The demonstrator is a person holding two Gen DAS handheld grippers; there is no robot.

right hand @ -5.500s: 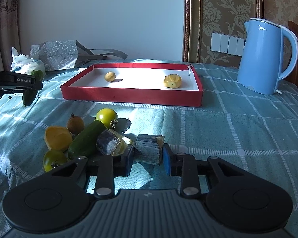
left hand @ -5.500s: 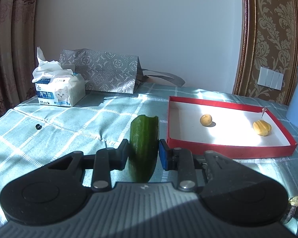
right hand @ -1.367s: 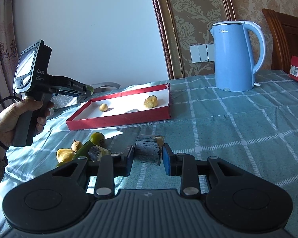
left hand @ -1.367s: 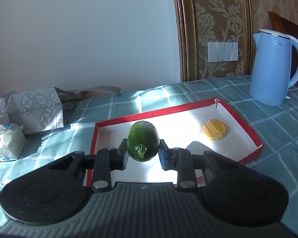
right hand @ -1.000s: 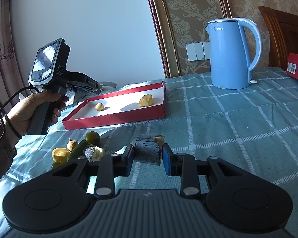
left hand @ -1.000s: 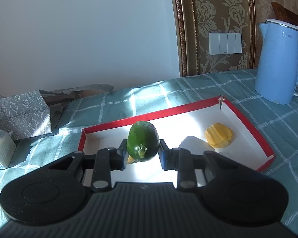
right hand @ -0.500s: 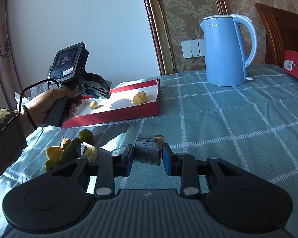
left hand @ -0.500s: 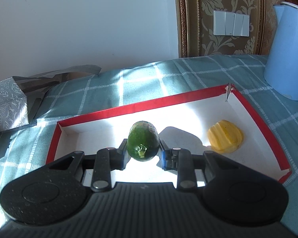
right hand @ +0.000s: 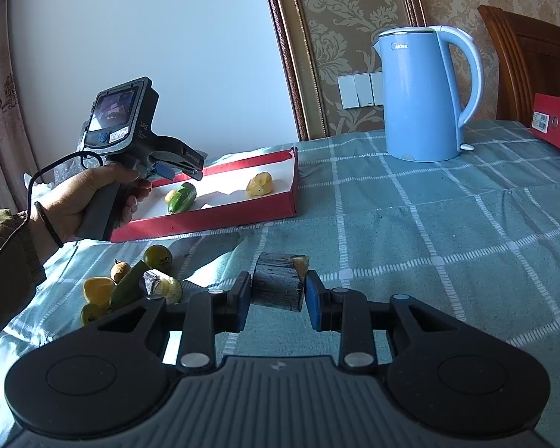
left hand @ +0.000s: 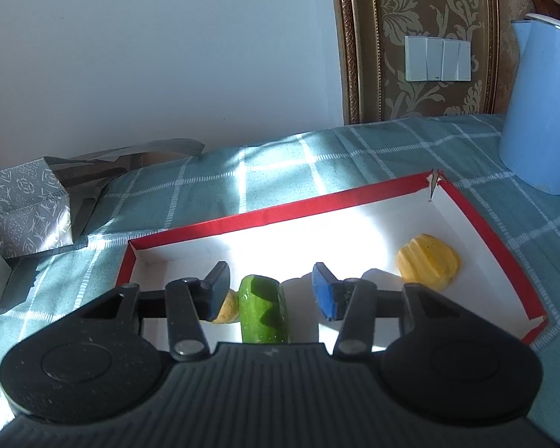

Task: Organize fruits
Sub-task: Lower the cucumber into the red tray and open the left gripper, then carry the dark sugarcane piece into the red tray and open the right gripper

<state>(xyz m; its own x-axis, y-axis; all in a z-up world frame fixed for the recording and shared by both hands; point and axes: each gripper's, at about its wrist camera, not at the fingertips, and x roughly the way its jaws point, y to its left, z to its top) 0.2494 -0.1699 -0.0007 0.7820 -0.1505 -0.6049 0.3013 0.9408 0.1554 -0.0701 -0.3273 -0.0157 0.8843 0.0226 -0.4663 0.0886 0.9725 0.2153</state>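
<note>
Green cucumber (left hand: 264, 310) lies in the red tray (left hand: 242, 218), its near end cut off by the left claw (left hand: 268, 295), whose jaws stand apart and clear of it; a small yellow fruit (left hand: 226, 308) beside it is half hidden by one finger. The right wrist view shows both whole, plus the fruit pile (right hand: 130, 285) on the table (right hand: 429, 224). The right claw (right hand: 278, 295) is clamped on a dark block (right hand: 278, 285), hard to identify

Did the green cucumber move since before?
Yes. The cucumber has dropped out of the left gripper, now open, onto the red tray floor beside the small yellow fruit.
</note>
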